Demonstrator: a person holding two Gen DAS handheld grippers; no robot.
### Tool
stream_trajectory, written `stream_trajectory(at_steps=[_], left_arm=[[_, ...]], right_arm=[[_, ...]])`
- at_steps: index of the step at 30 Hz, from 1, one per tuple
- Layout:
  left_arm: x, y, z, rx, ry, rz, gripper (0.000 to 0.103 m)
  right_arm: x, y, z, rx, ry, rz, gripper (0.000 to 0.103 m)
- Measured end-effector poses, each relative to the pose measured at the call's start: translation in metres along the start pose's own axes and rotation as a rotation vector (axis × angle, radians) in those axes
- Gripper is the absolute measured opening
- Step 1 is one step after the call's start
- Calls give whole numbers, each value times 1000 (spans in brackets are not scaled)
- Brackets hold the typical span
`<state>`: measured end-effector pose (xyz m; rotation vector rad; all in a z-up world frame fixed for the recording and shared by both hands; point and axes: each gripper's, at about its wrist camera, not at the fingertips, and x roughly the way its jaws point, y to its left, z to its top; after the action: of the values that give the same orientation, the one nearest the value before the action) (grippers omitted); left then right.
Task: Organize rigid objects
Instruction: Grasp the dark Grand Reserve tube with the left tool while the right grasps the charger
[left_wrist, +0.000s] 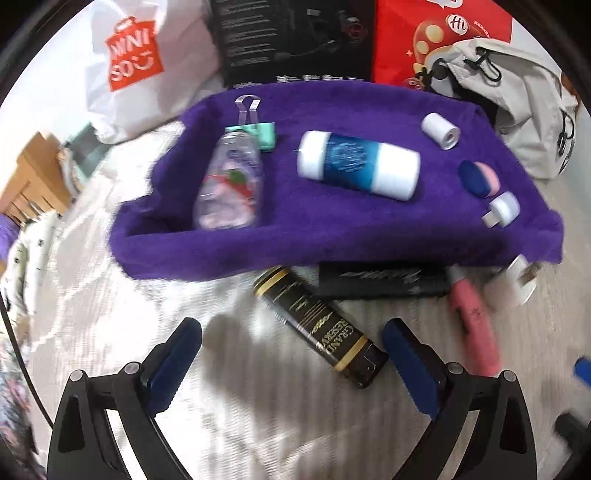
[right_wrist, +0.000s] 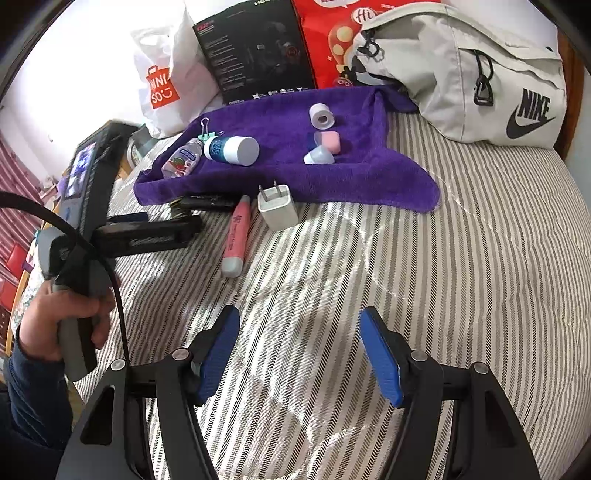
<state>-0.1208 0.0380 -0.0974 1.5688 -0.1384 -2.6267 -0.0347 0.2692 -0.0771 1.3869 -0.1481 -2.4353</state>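
my left gripper: spread wide, empty, over black Grand Reserve tube | my right gripper: spread, empty, above striped bedcover | purple towel: bearing small items

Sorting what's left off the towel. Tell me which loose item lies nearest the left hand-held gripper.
The black-and-gold Grand Reserve tube, lying just ahead of the open left hand-held gripper. The pink marker and white charger lie farther right.

Both cameras look forward and down at the bed, the left one close to the purple towel, the right one farther back; both see the towel.
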Motion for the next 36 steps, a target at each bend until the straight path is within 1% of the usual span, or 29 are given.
stream_trajectory(at_steps=[4,6,9,12,17,18,20,23,26,28,30,33,35,36], left_arm=[[-5,15,-9,-4,3,12,100],[-5,19,-12,-1,-7,-22,98],[-2,20,-10,-21,-5,-58,98],[0,13,-8,-26,-15,-80,96],[0,13,-8,-14,-43,-104,88],[-2,14,-10,-7,-44,-104,86],[-9,17,-15,1,-38,-88,86],[-10,35,-20,-16,-29,-73,86],[-7,44,-19,-21,-24,-101,85],[-6,41,-18,-16,-30,-121,83],[-3,38,-16,-11,-37,-121,83],[-3,34,-14,-7,-58,-120,74],[-4,35,-14,-4,-75,-122,60],[-5,36,-15,5,-82,-129,48]], right_arm=[[1,-2,0,6,1,-1,67],[3,-2,1,6,1,0,67],[5,-1,3,11,-7,7,67],[7,2,8,19,-30,11,67],[12,5,21,46,-83,3,67],[14,6,24,41,-81,-10,67],[18,9,29,26,-80,-29,67],[21,12,31,21,-72,-19,67],[26,17,32,9,-60,-20,67],[30,19,33,7,-63,-24,67],[34,21,34,10,-60,-37,67],[41,23,35,0,-69,-59,67],[42,23,36,3,-90,-68,67],[43,23,37,2,-108,-70,67]])
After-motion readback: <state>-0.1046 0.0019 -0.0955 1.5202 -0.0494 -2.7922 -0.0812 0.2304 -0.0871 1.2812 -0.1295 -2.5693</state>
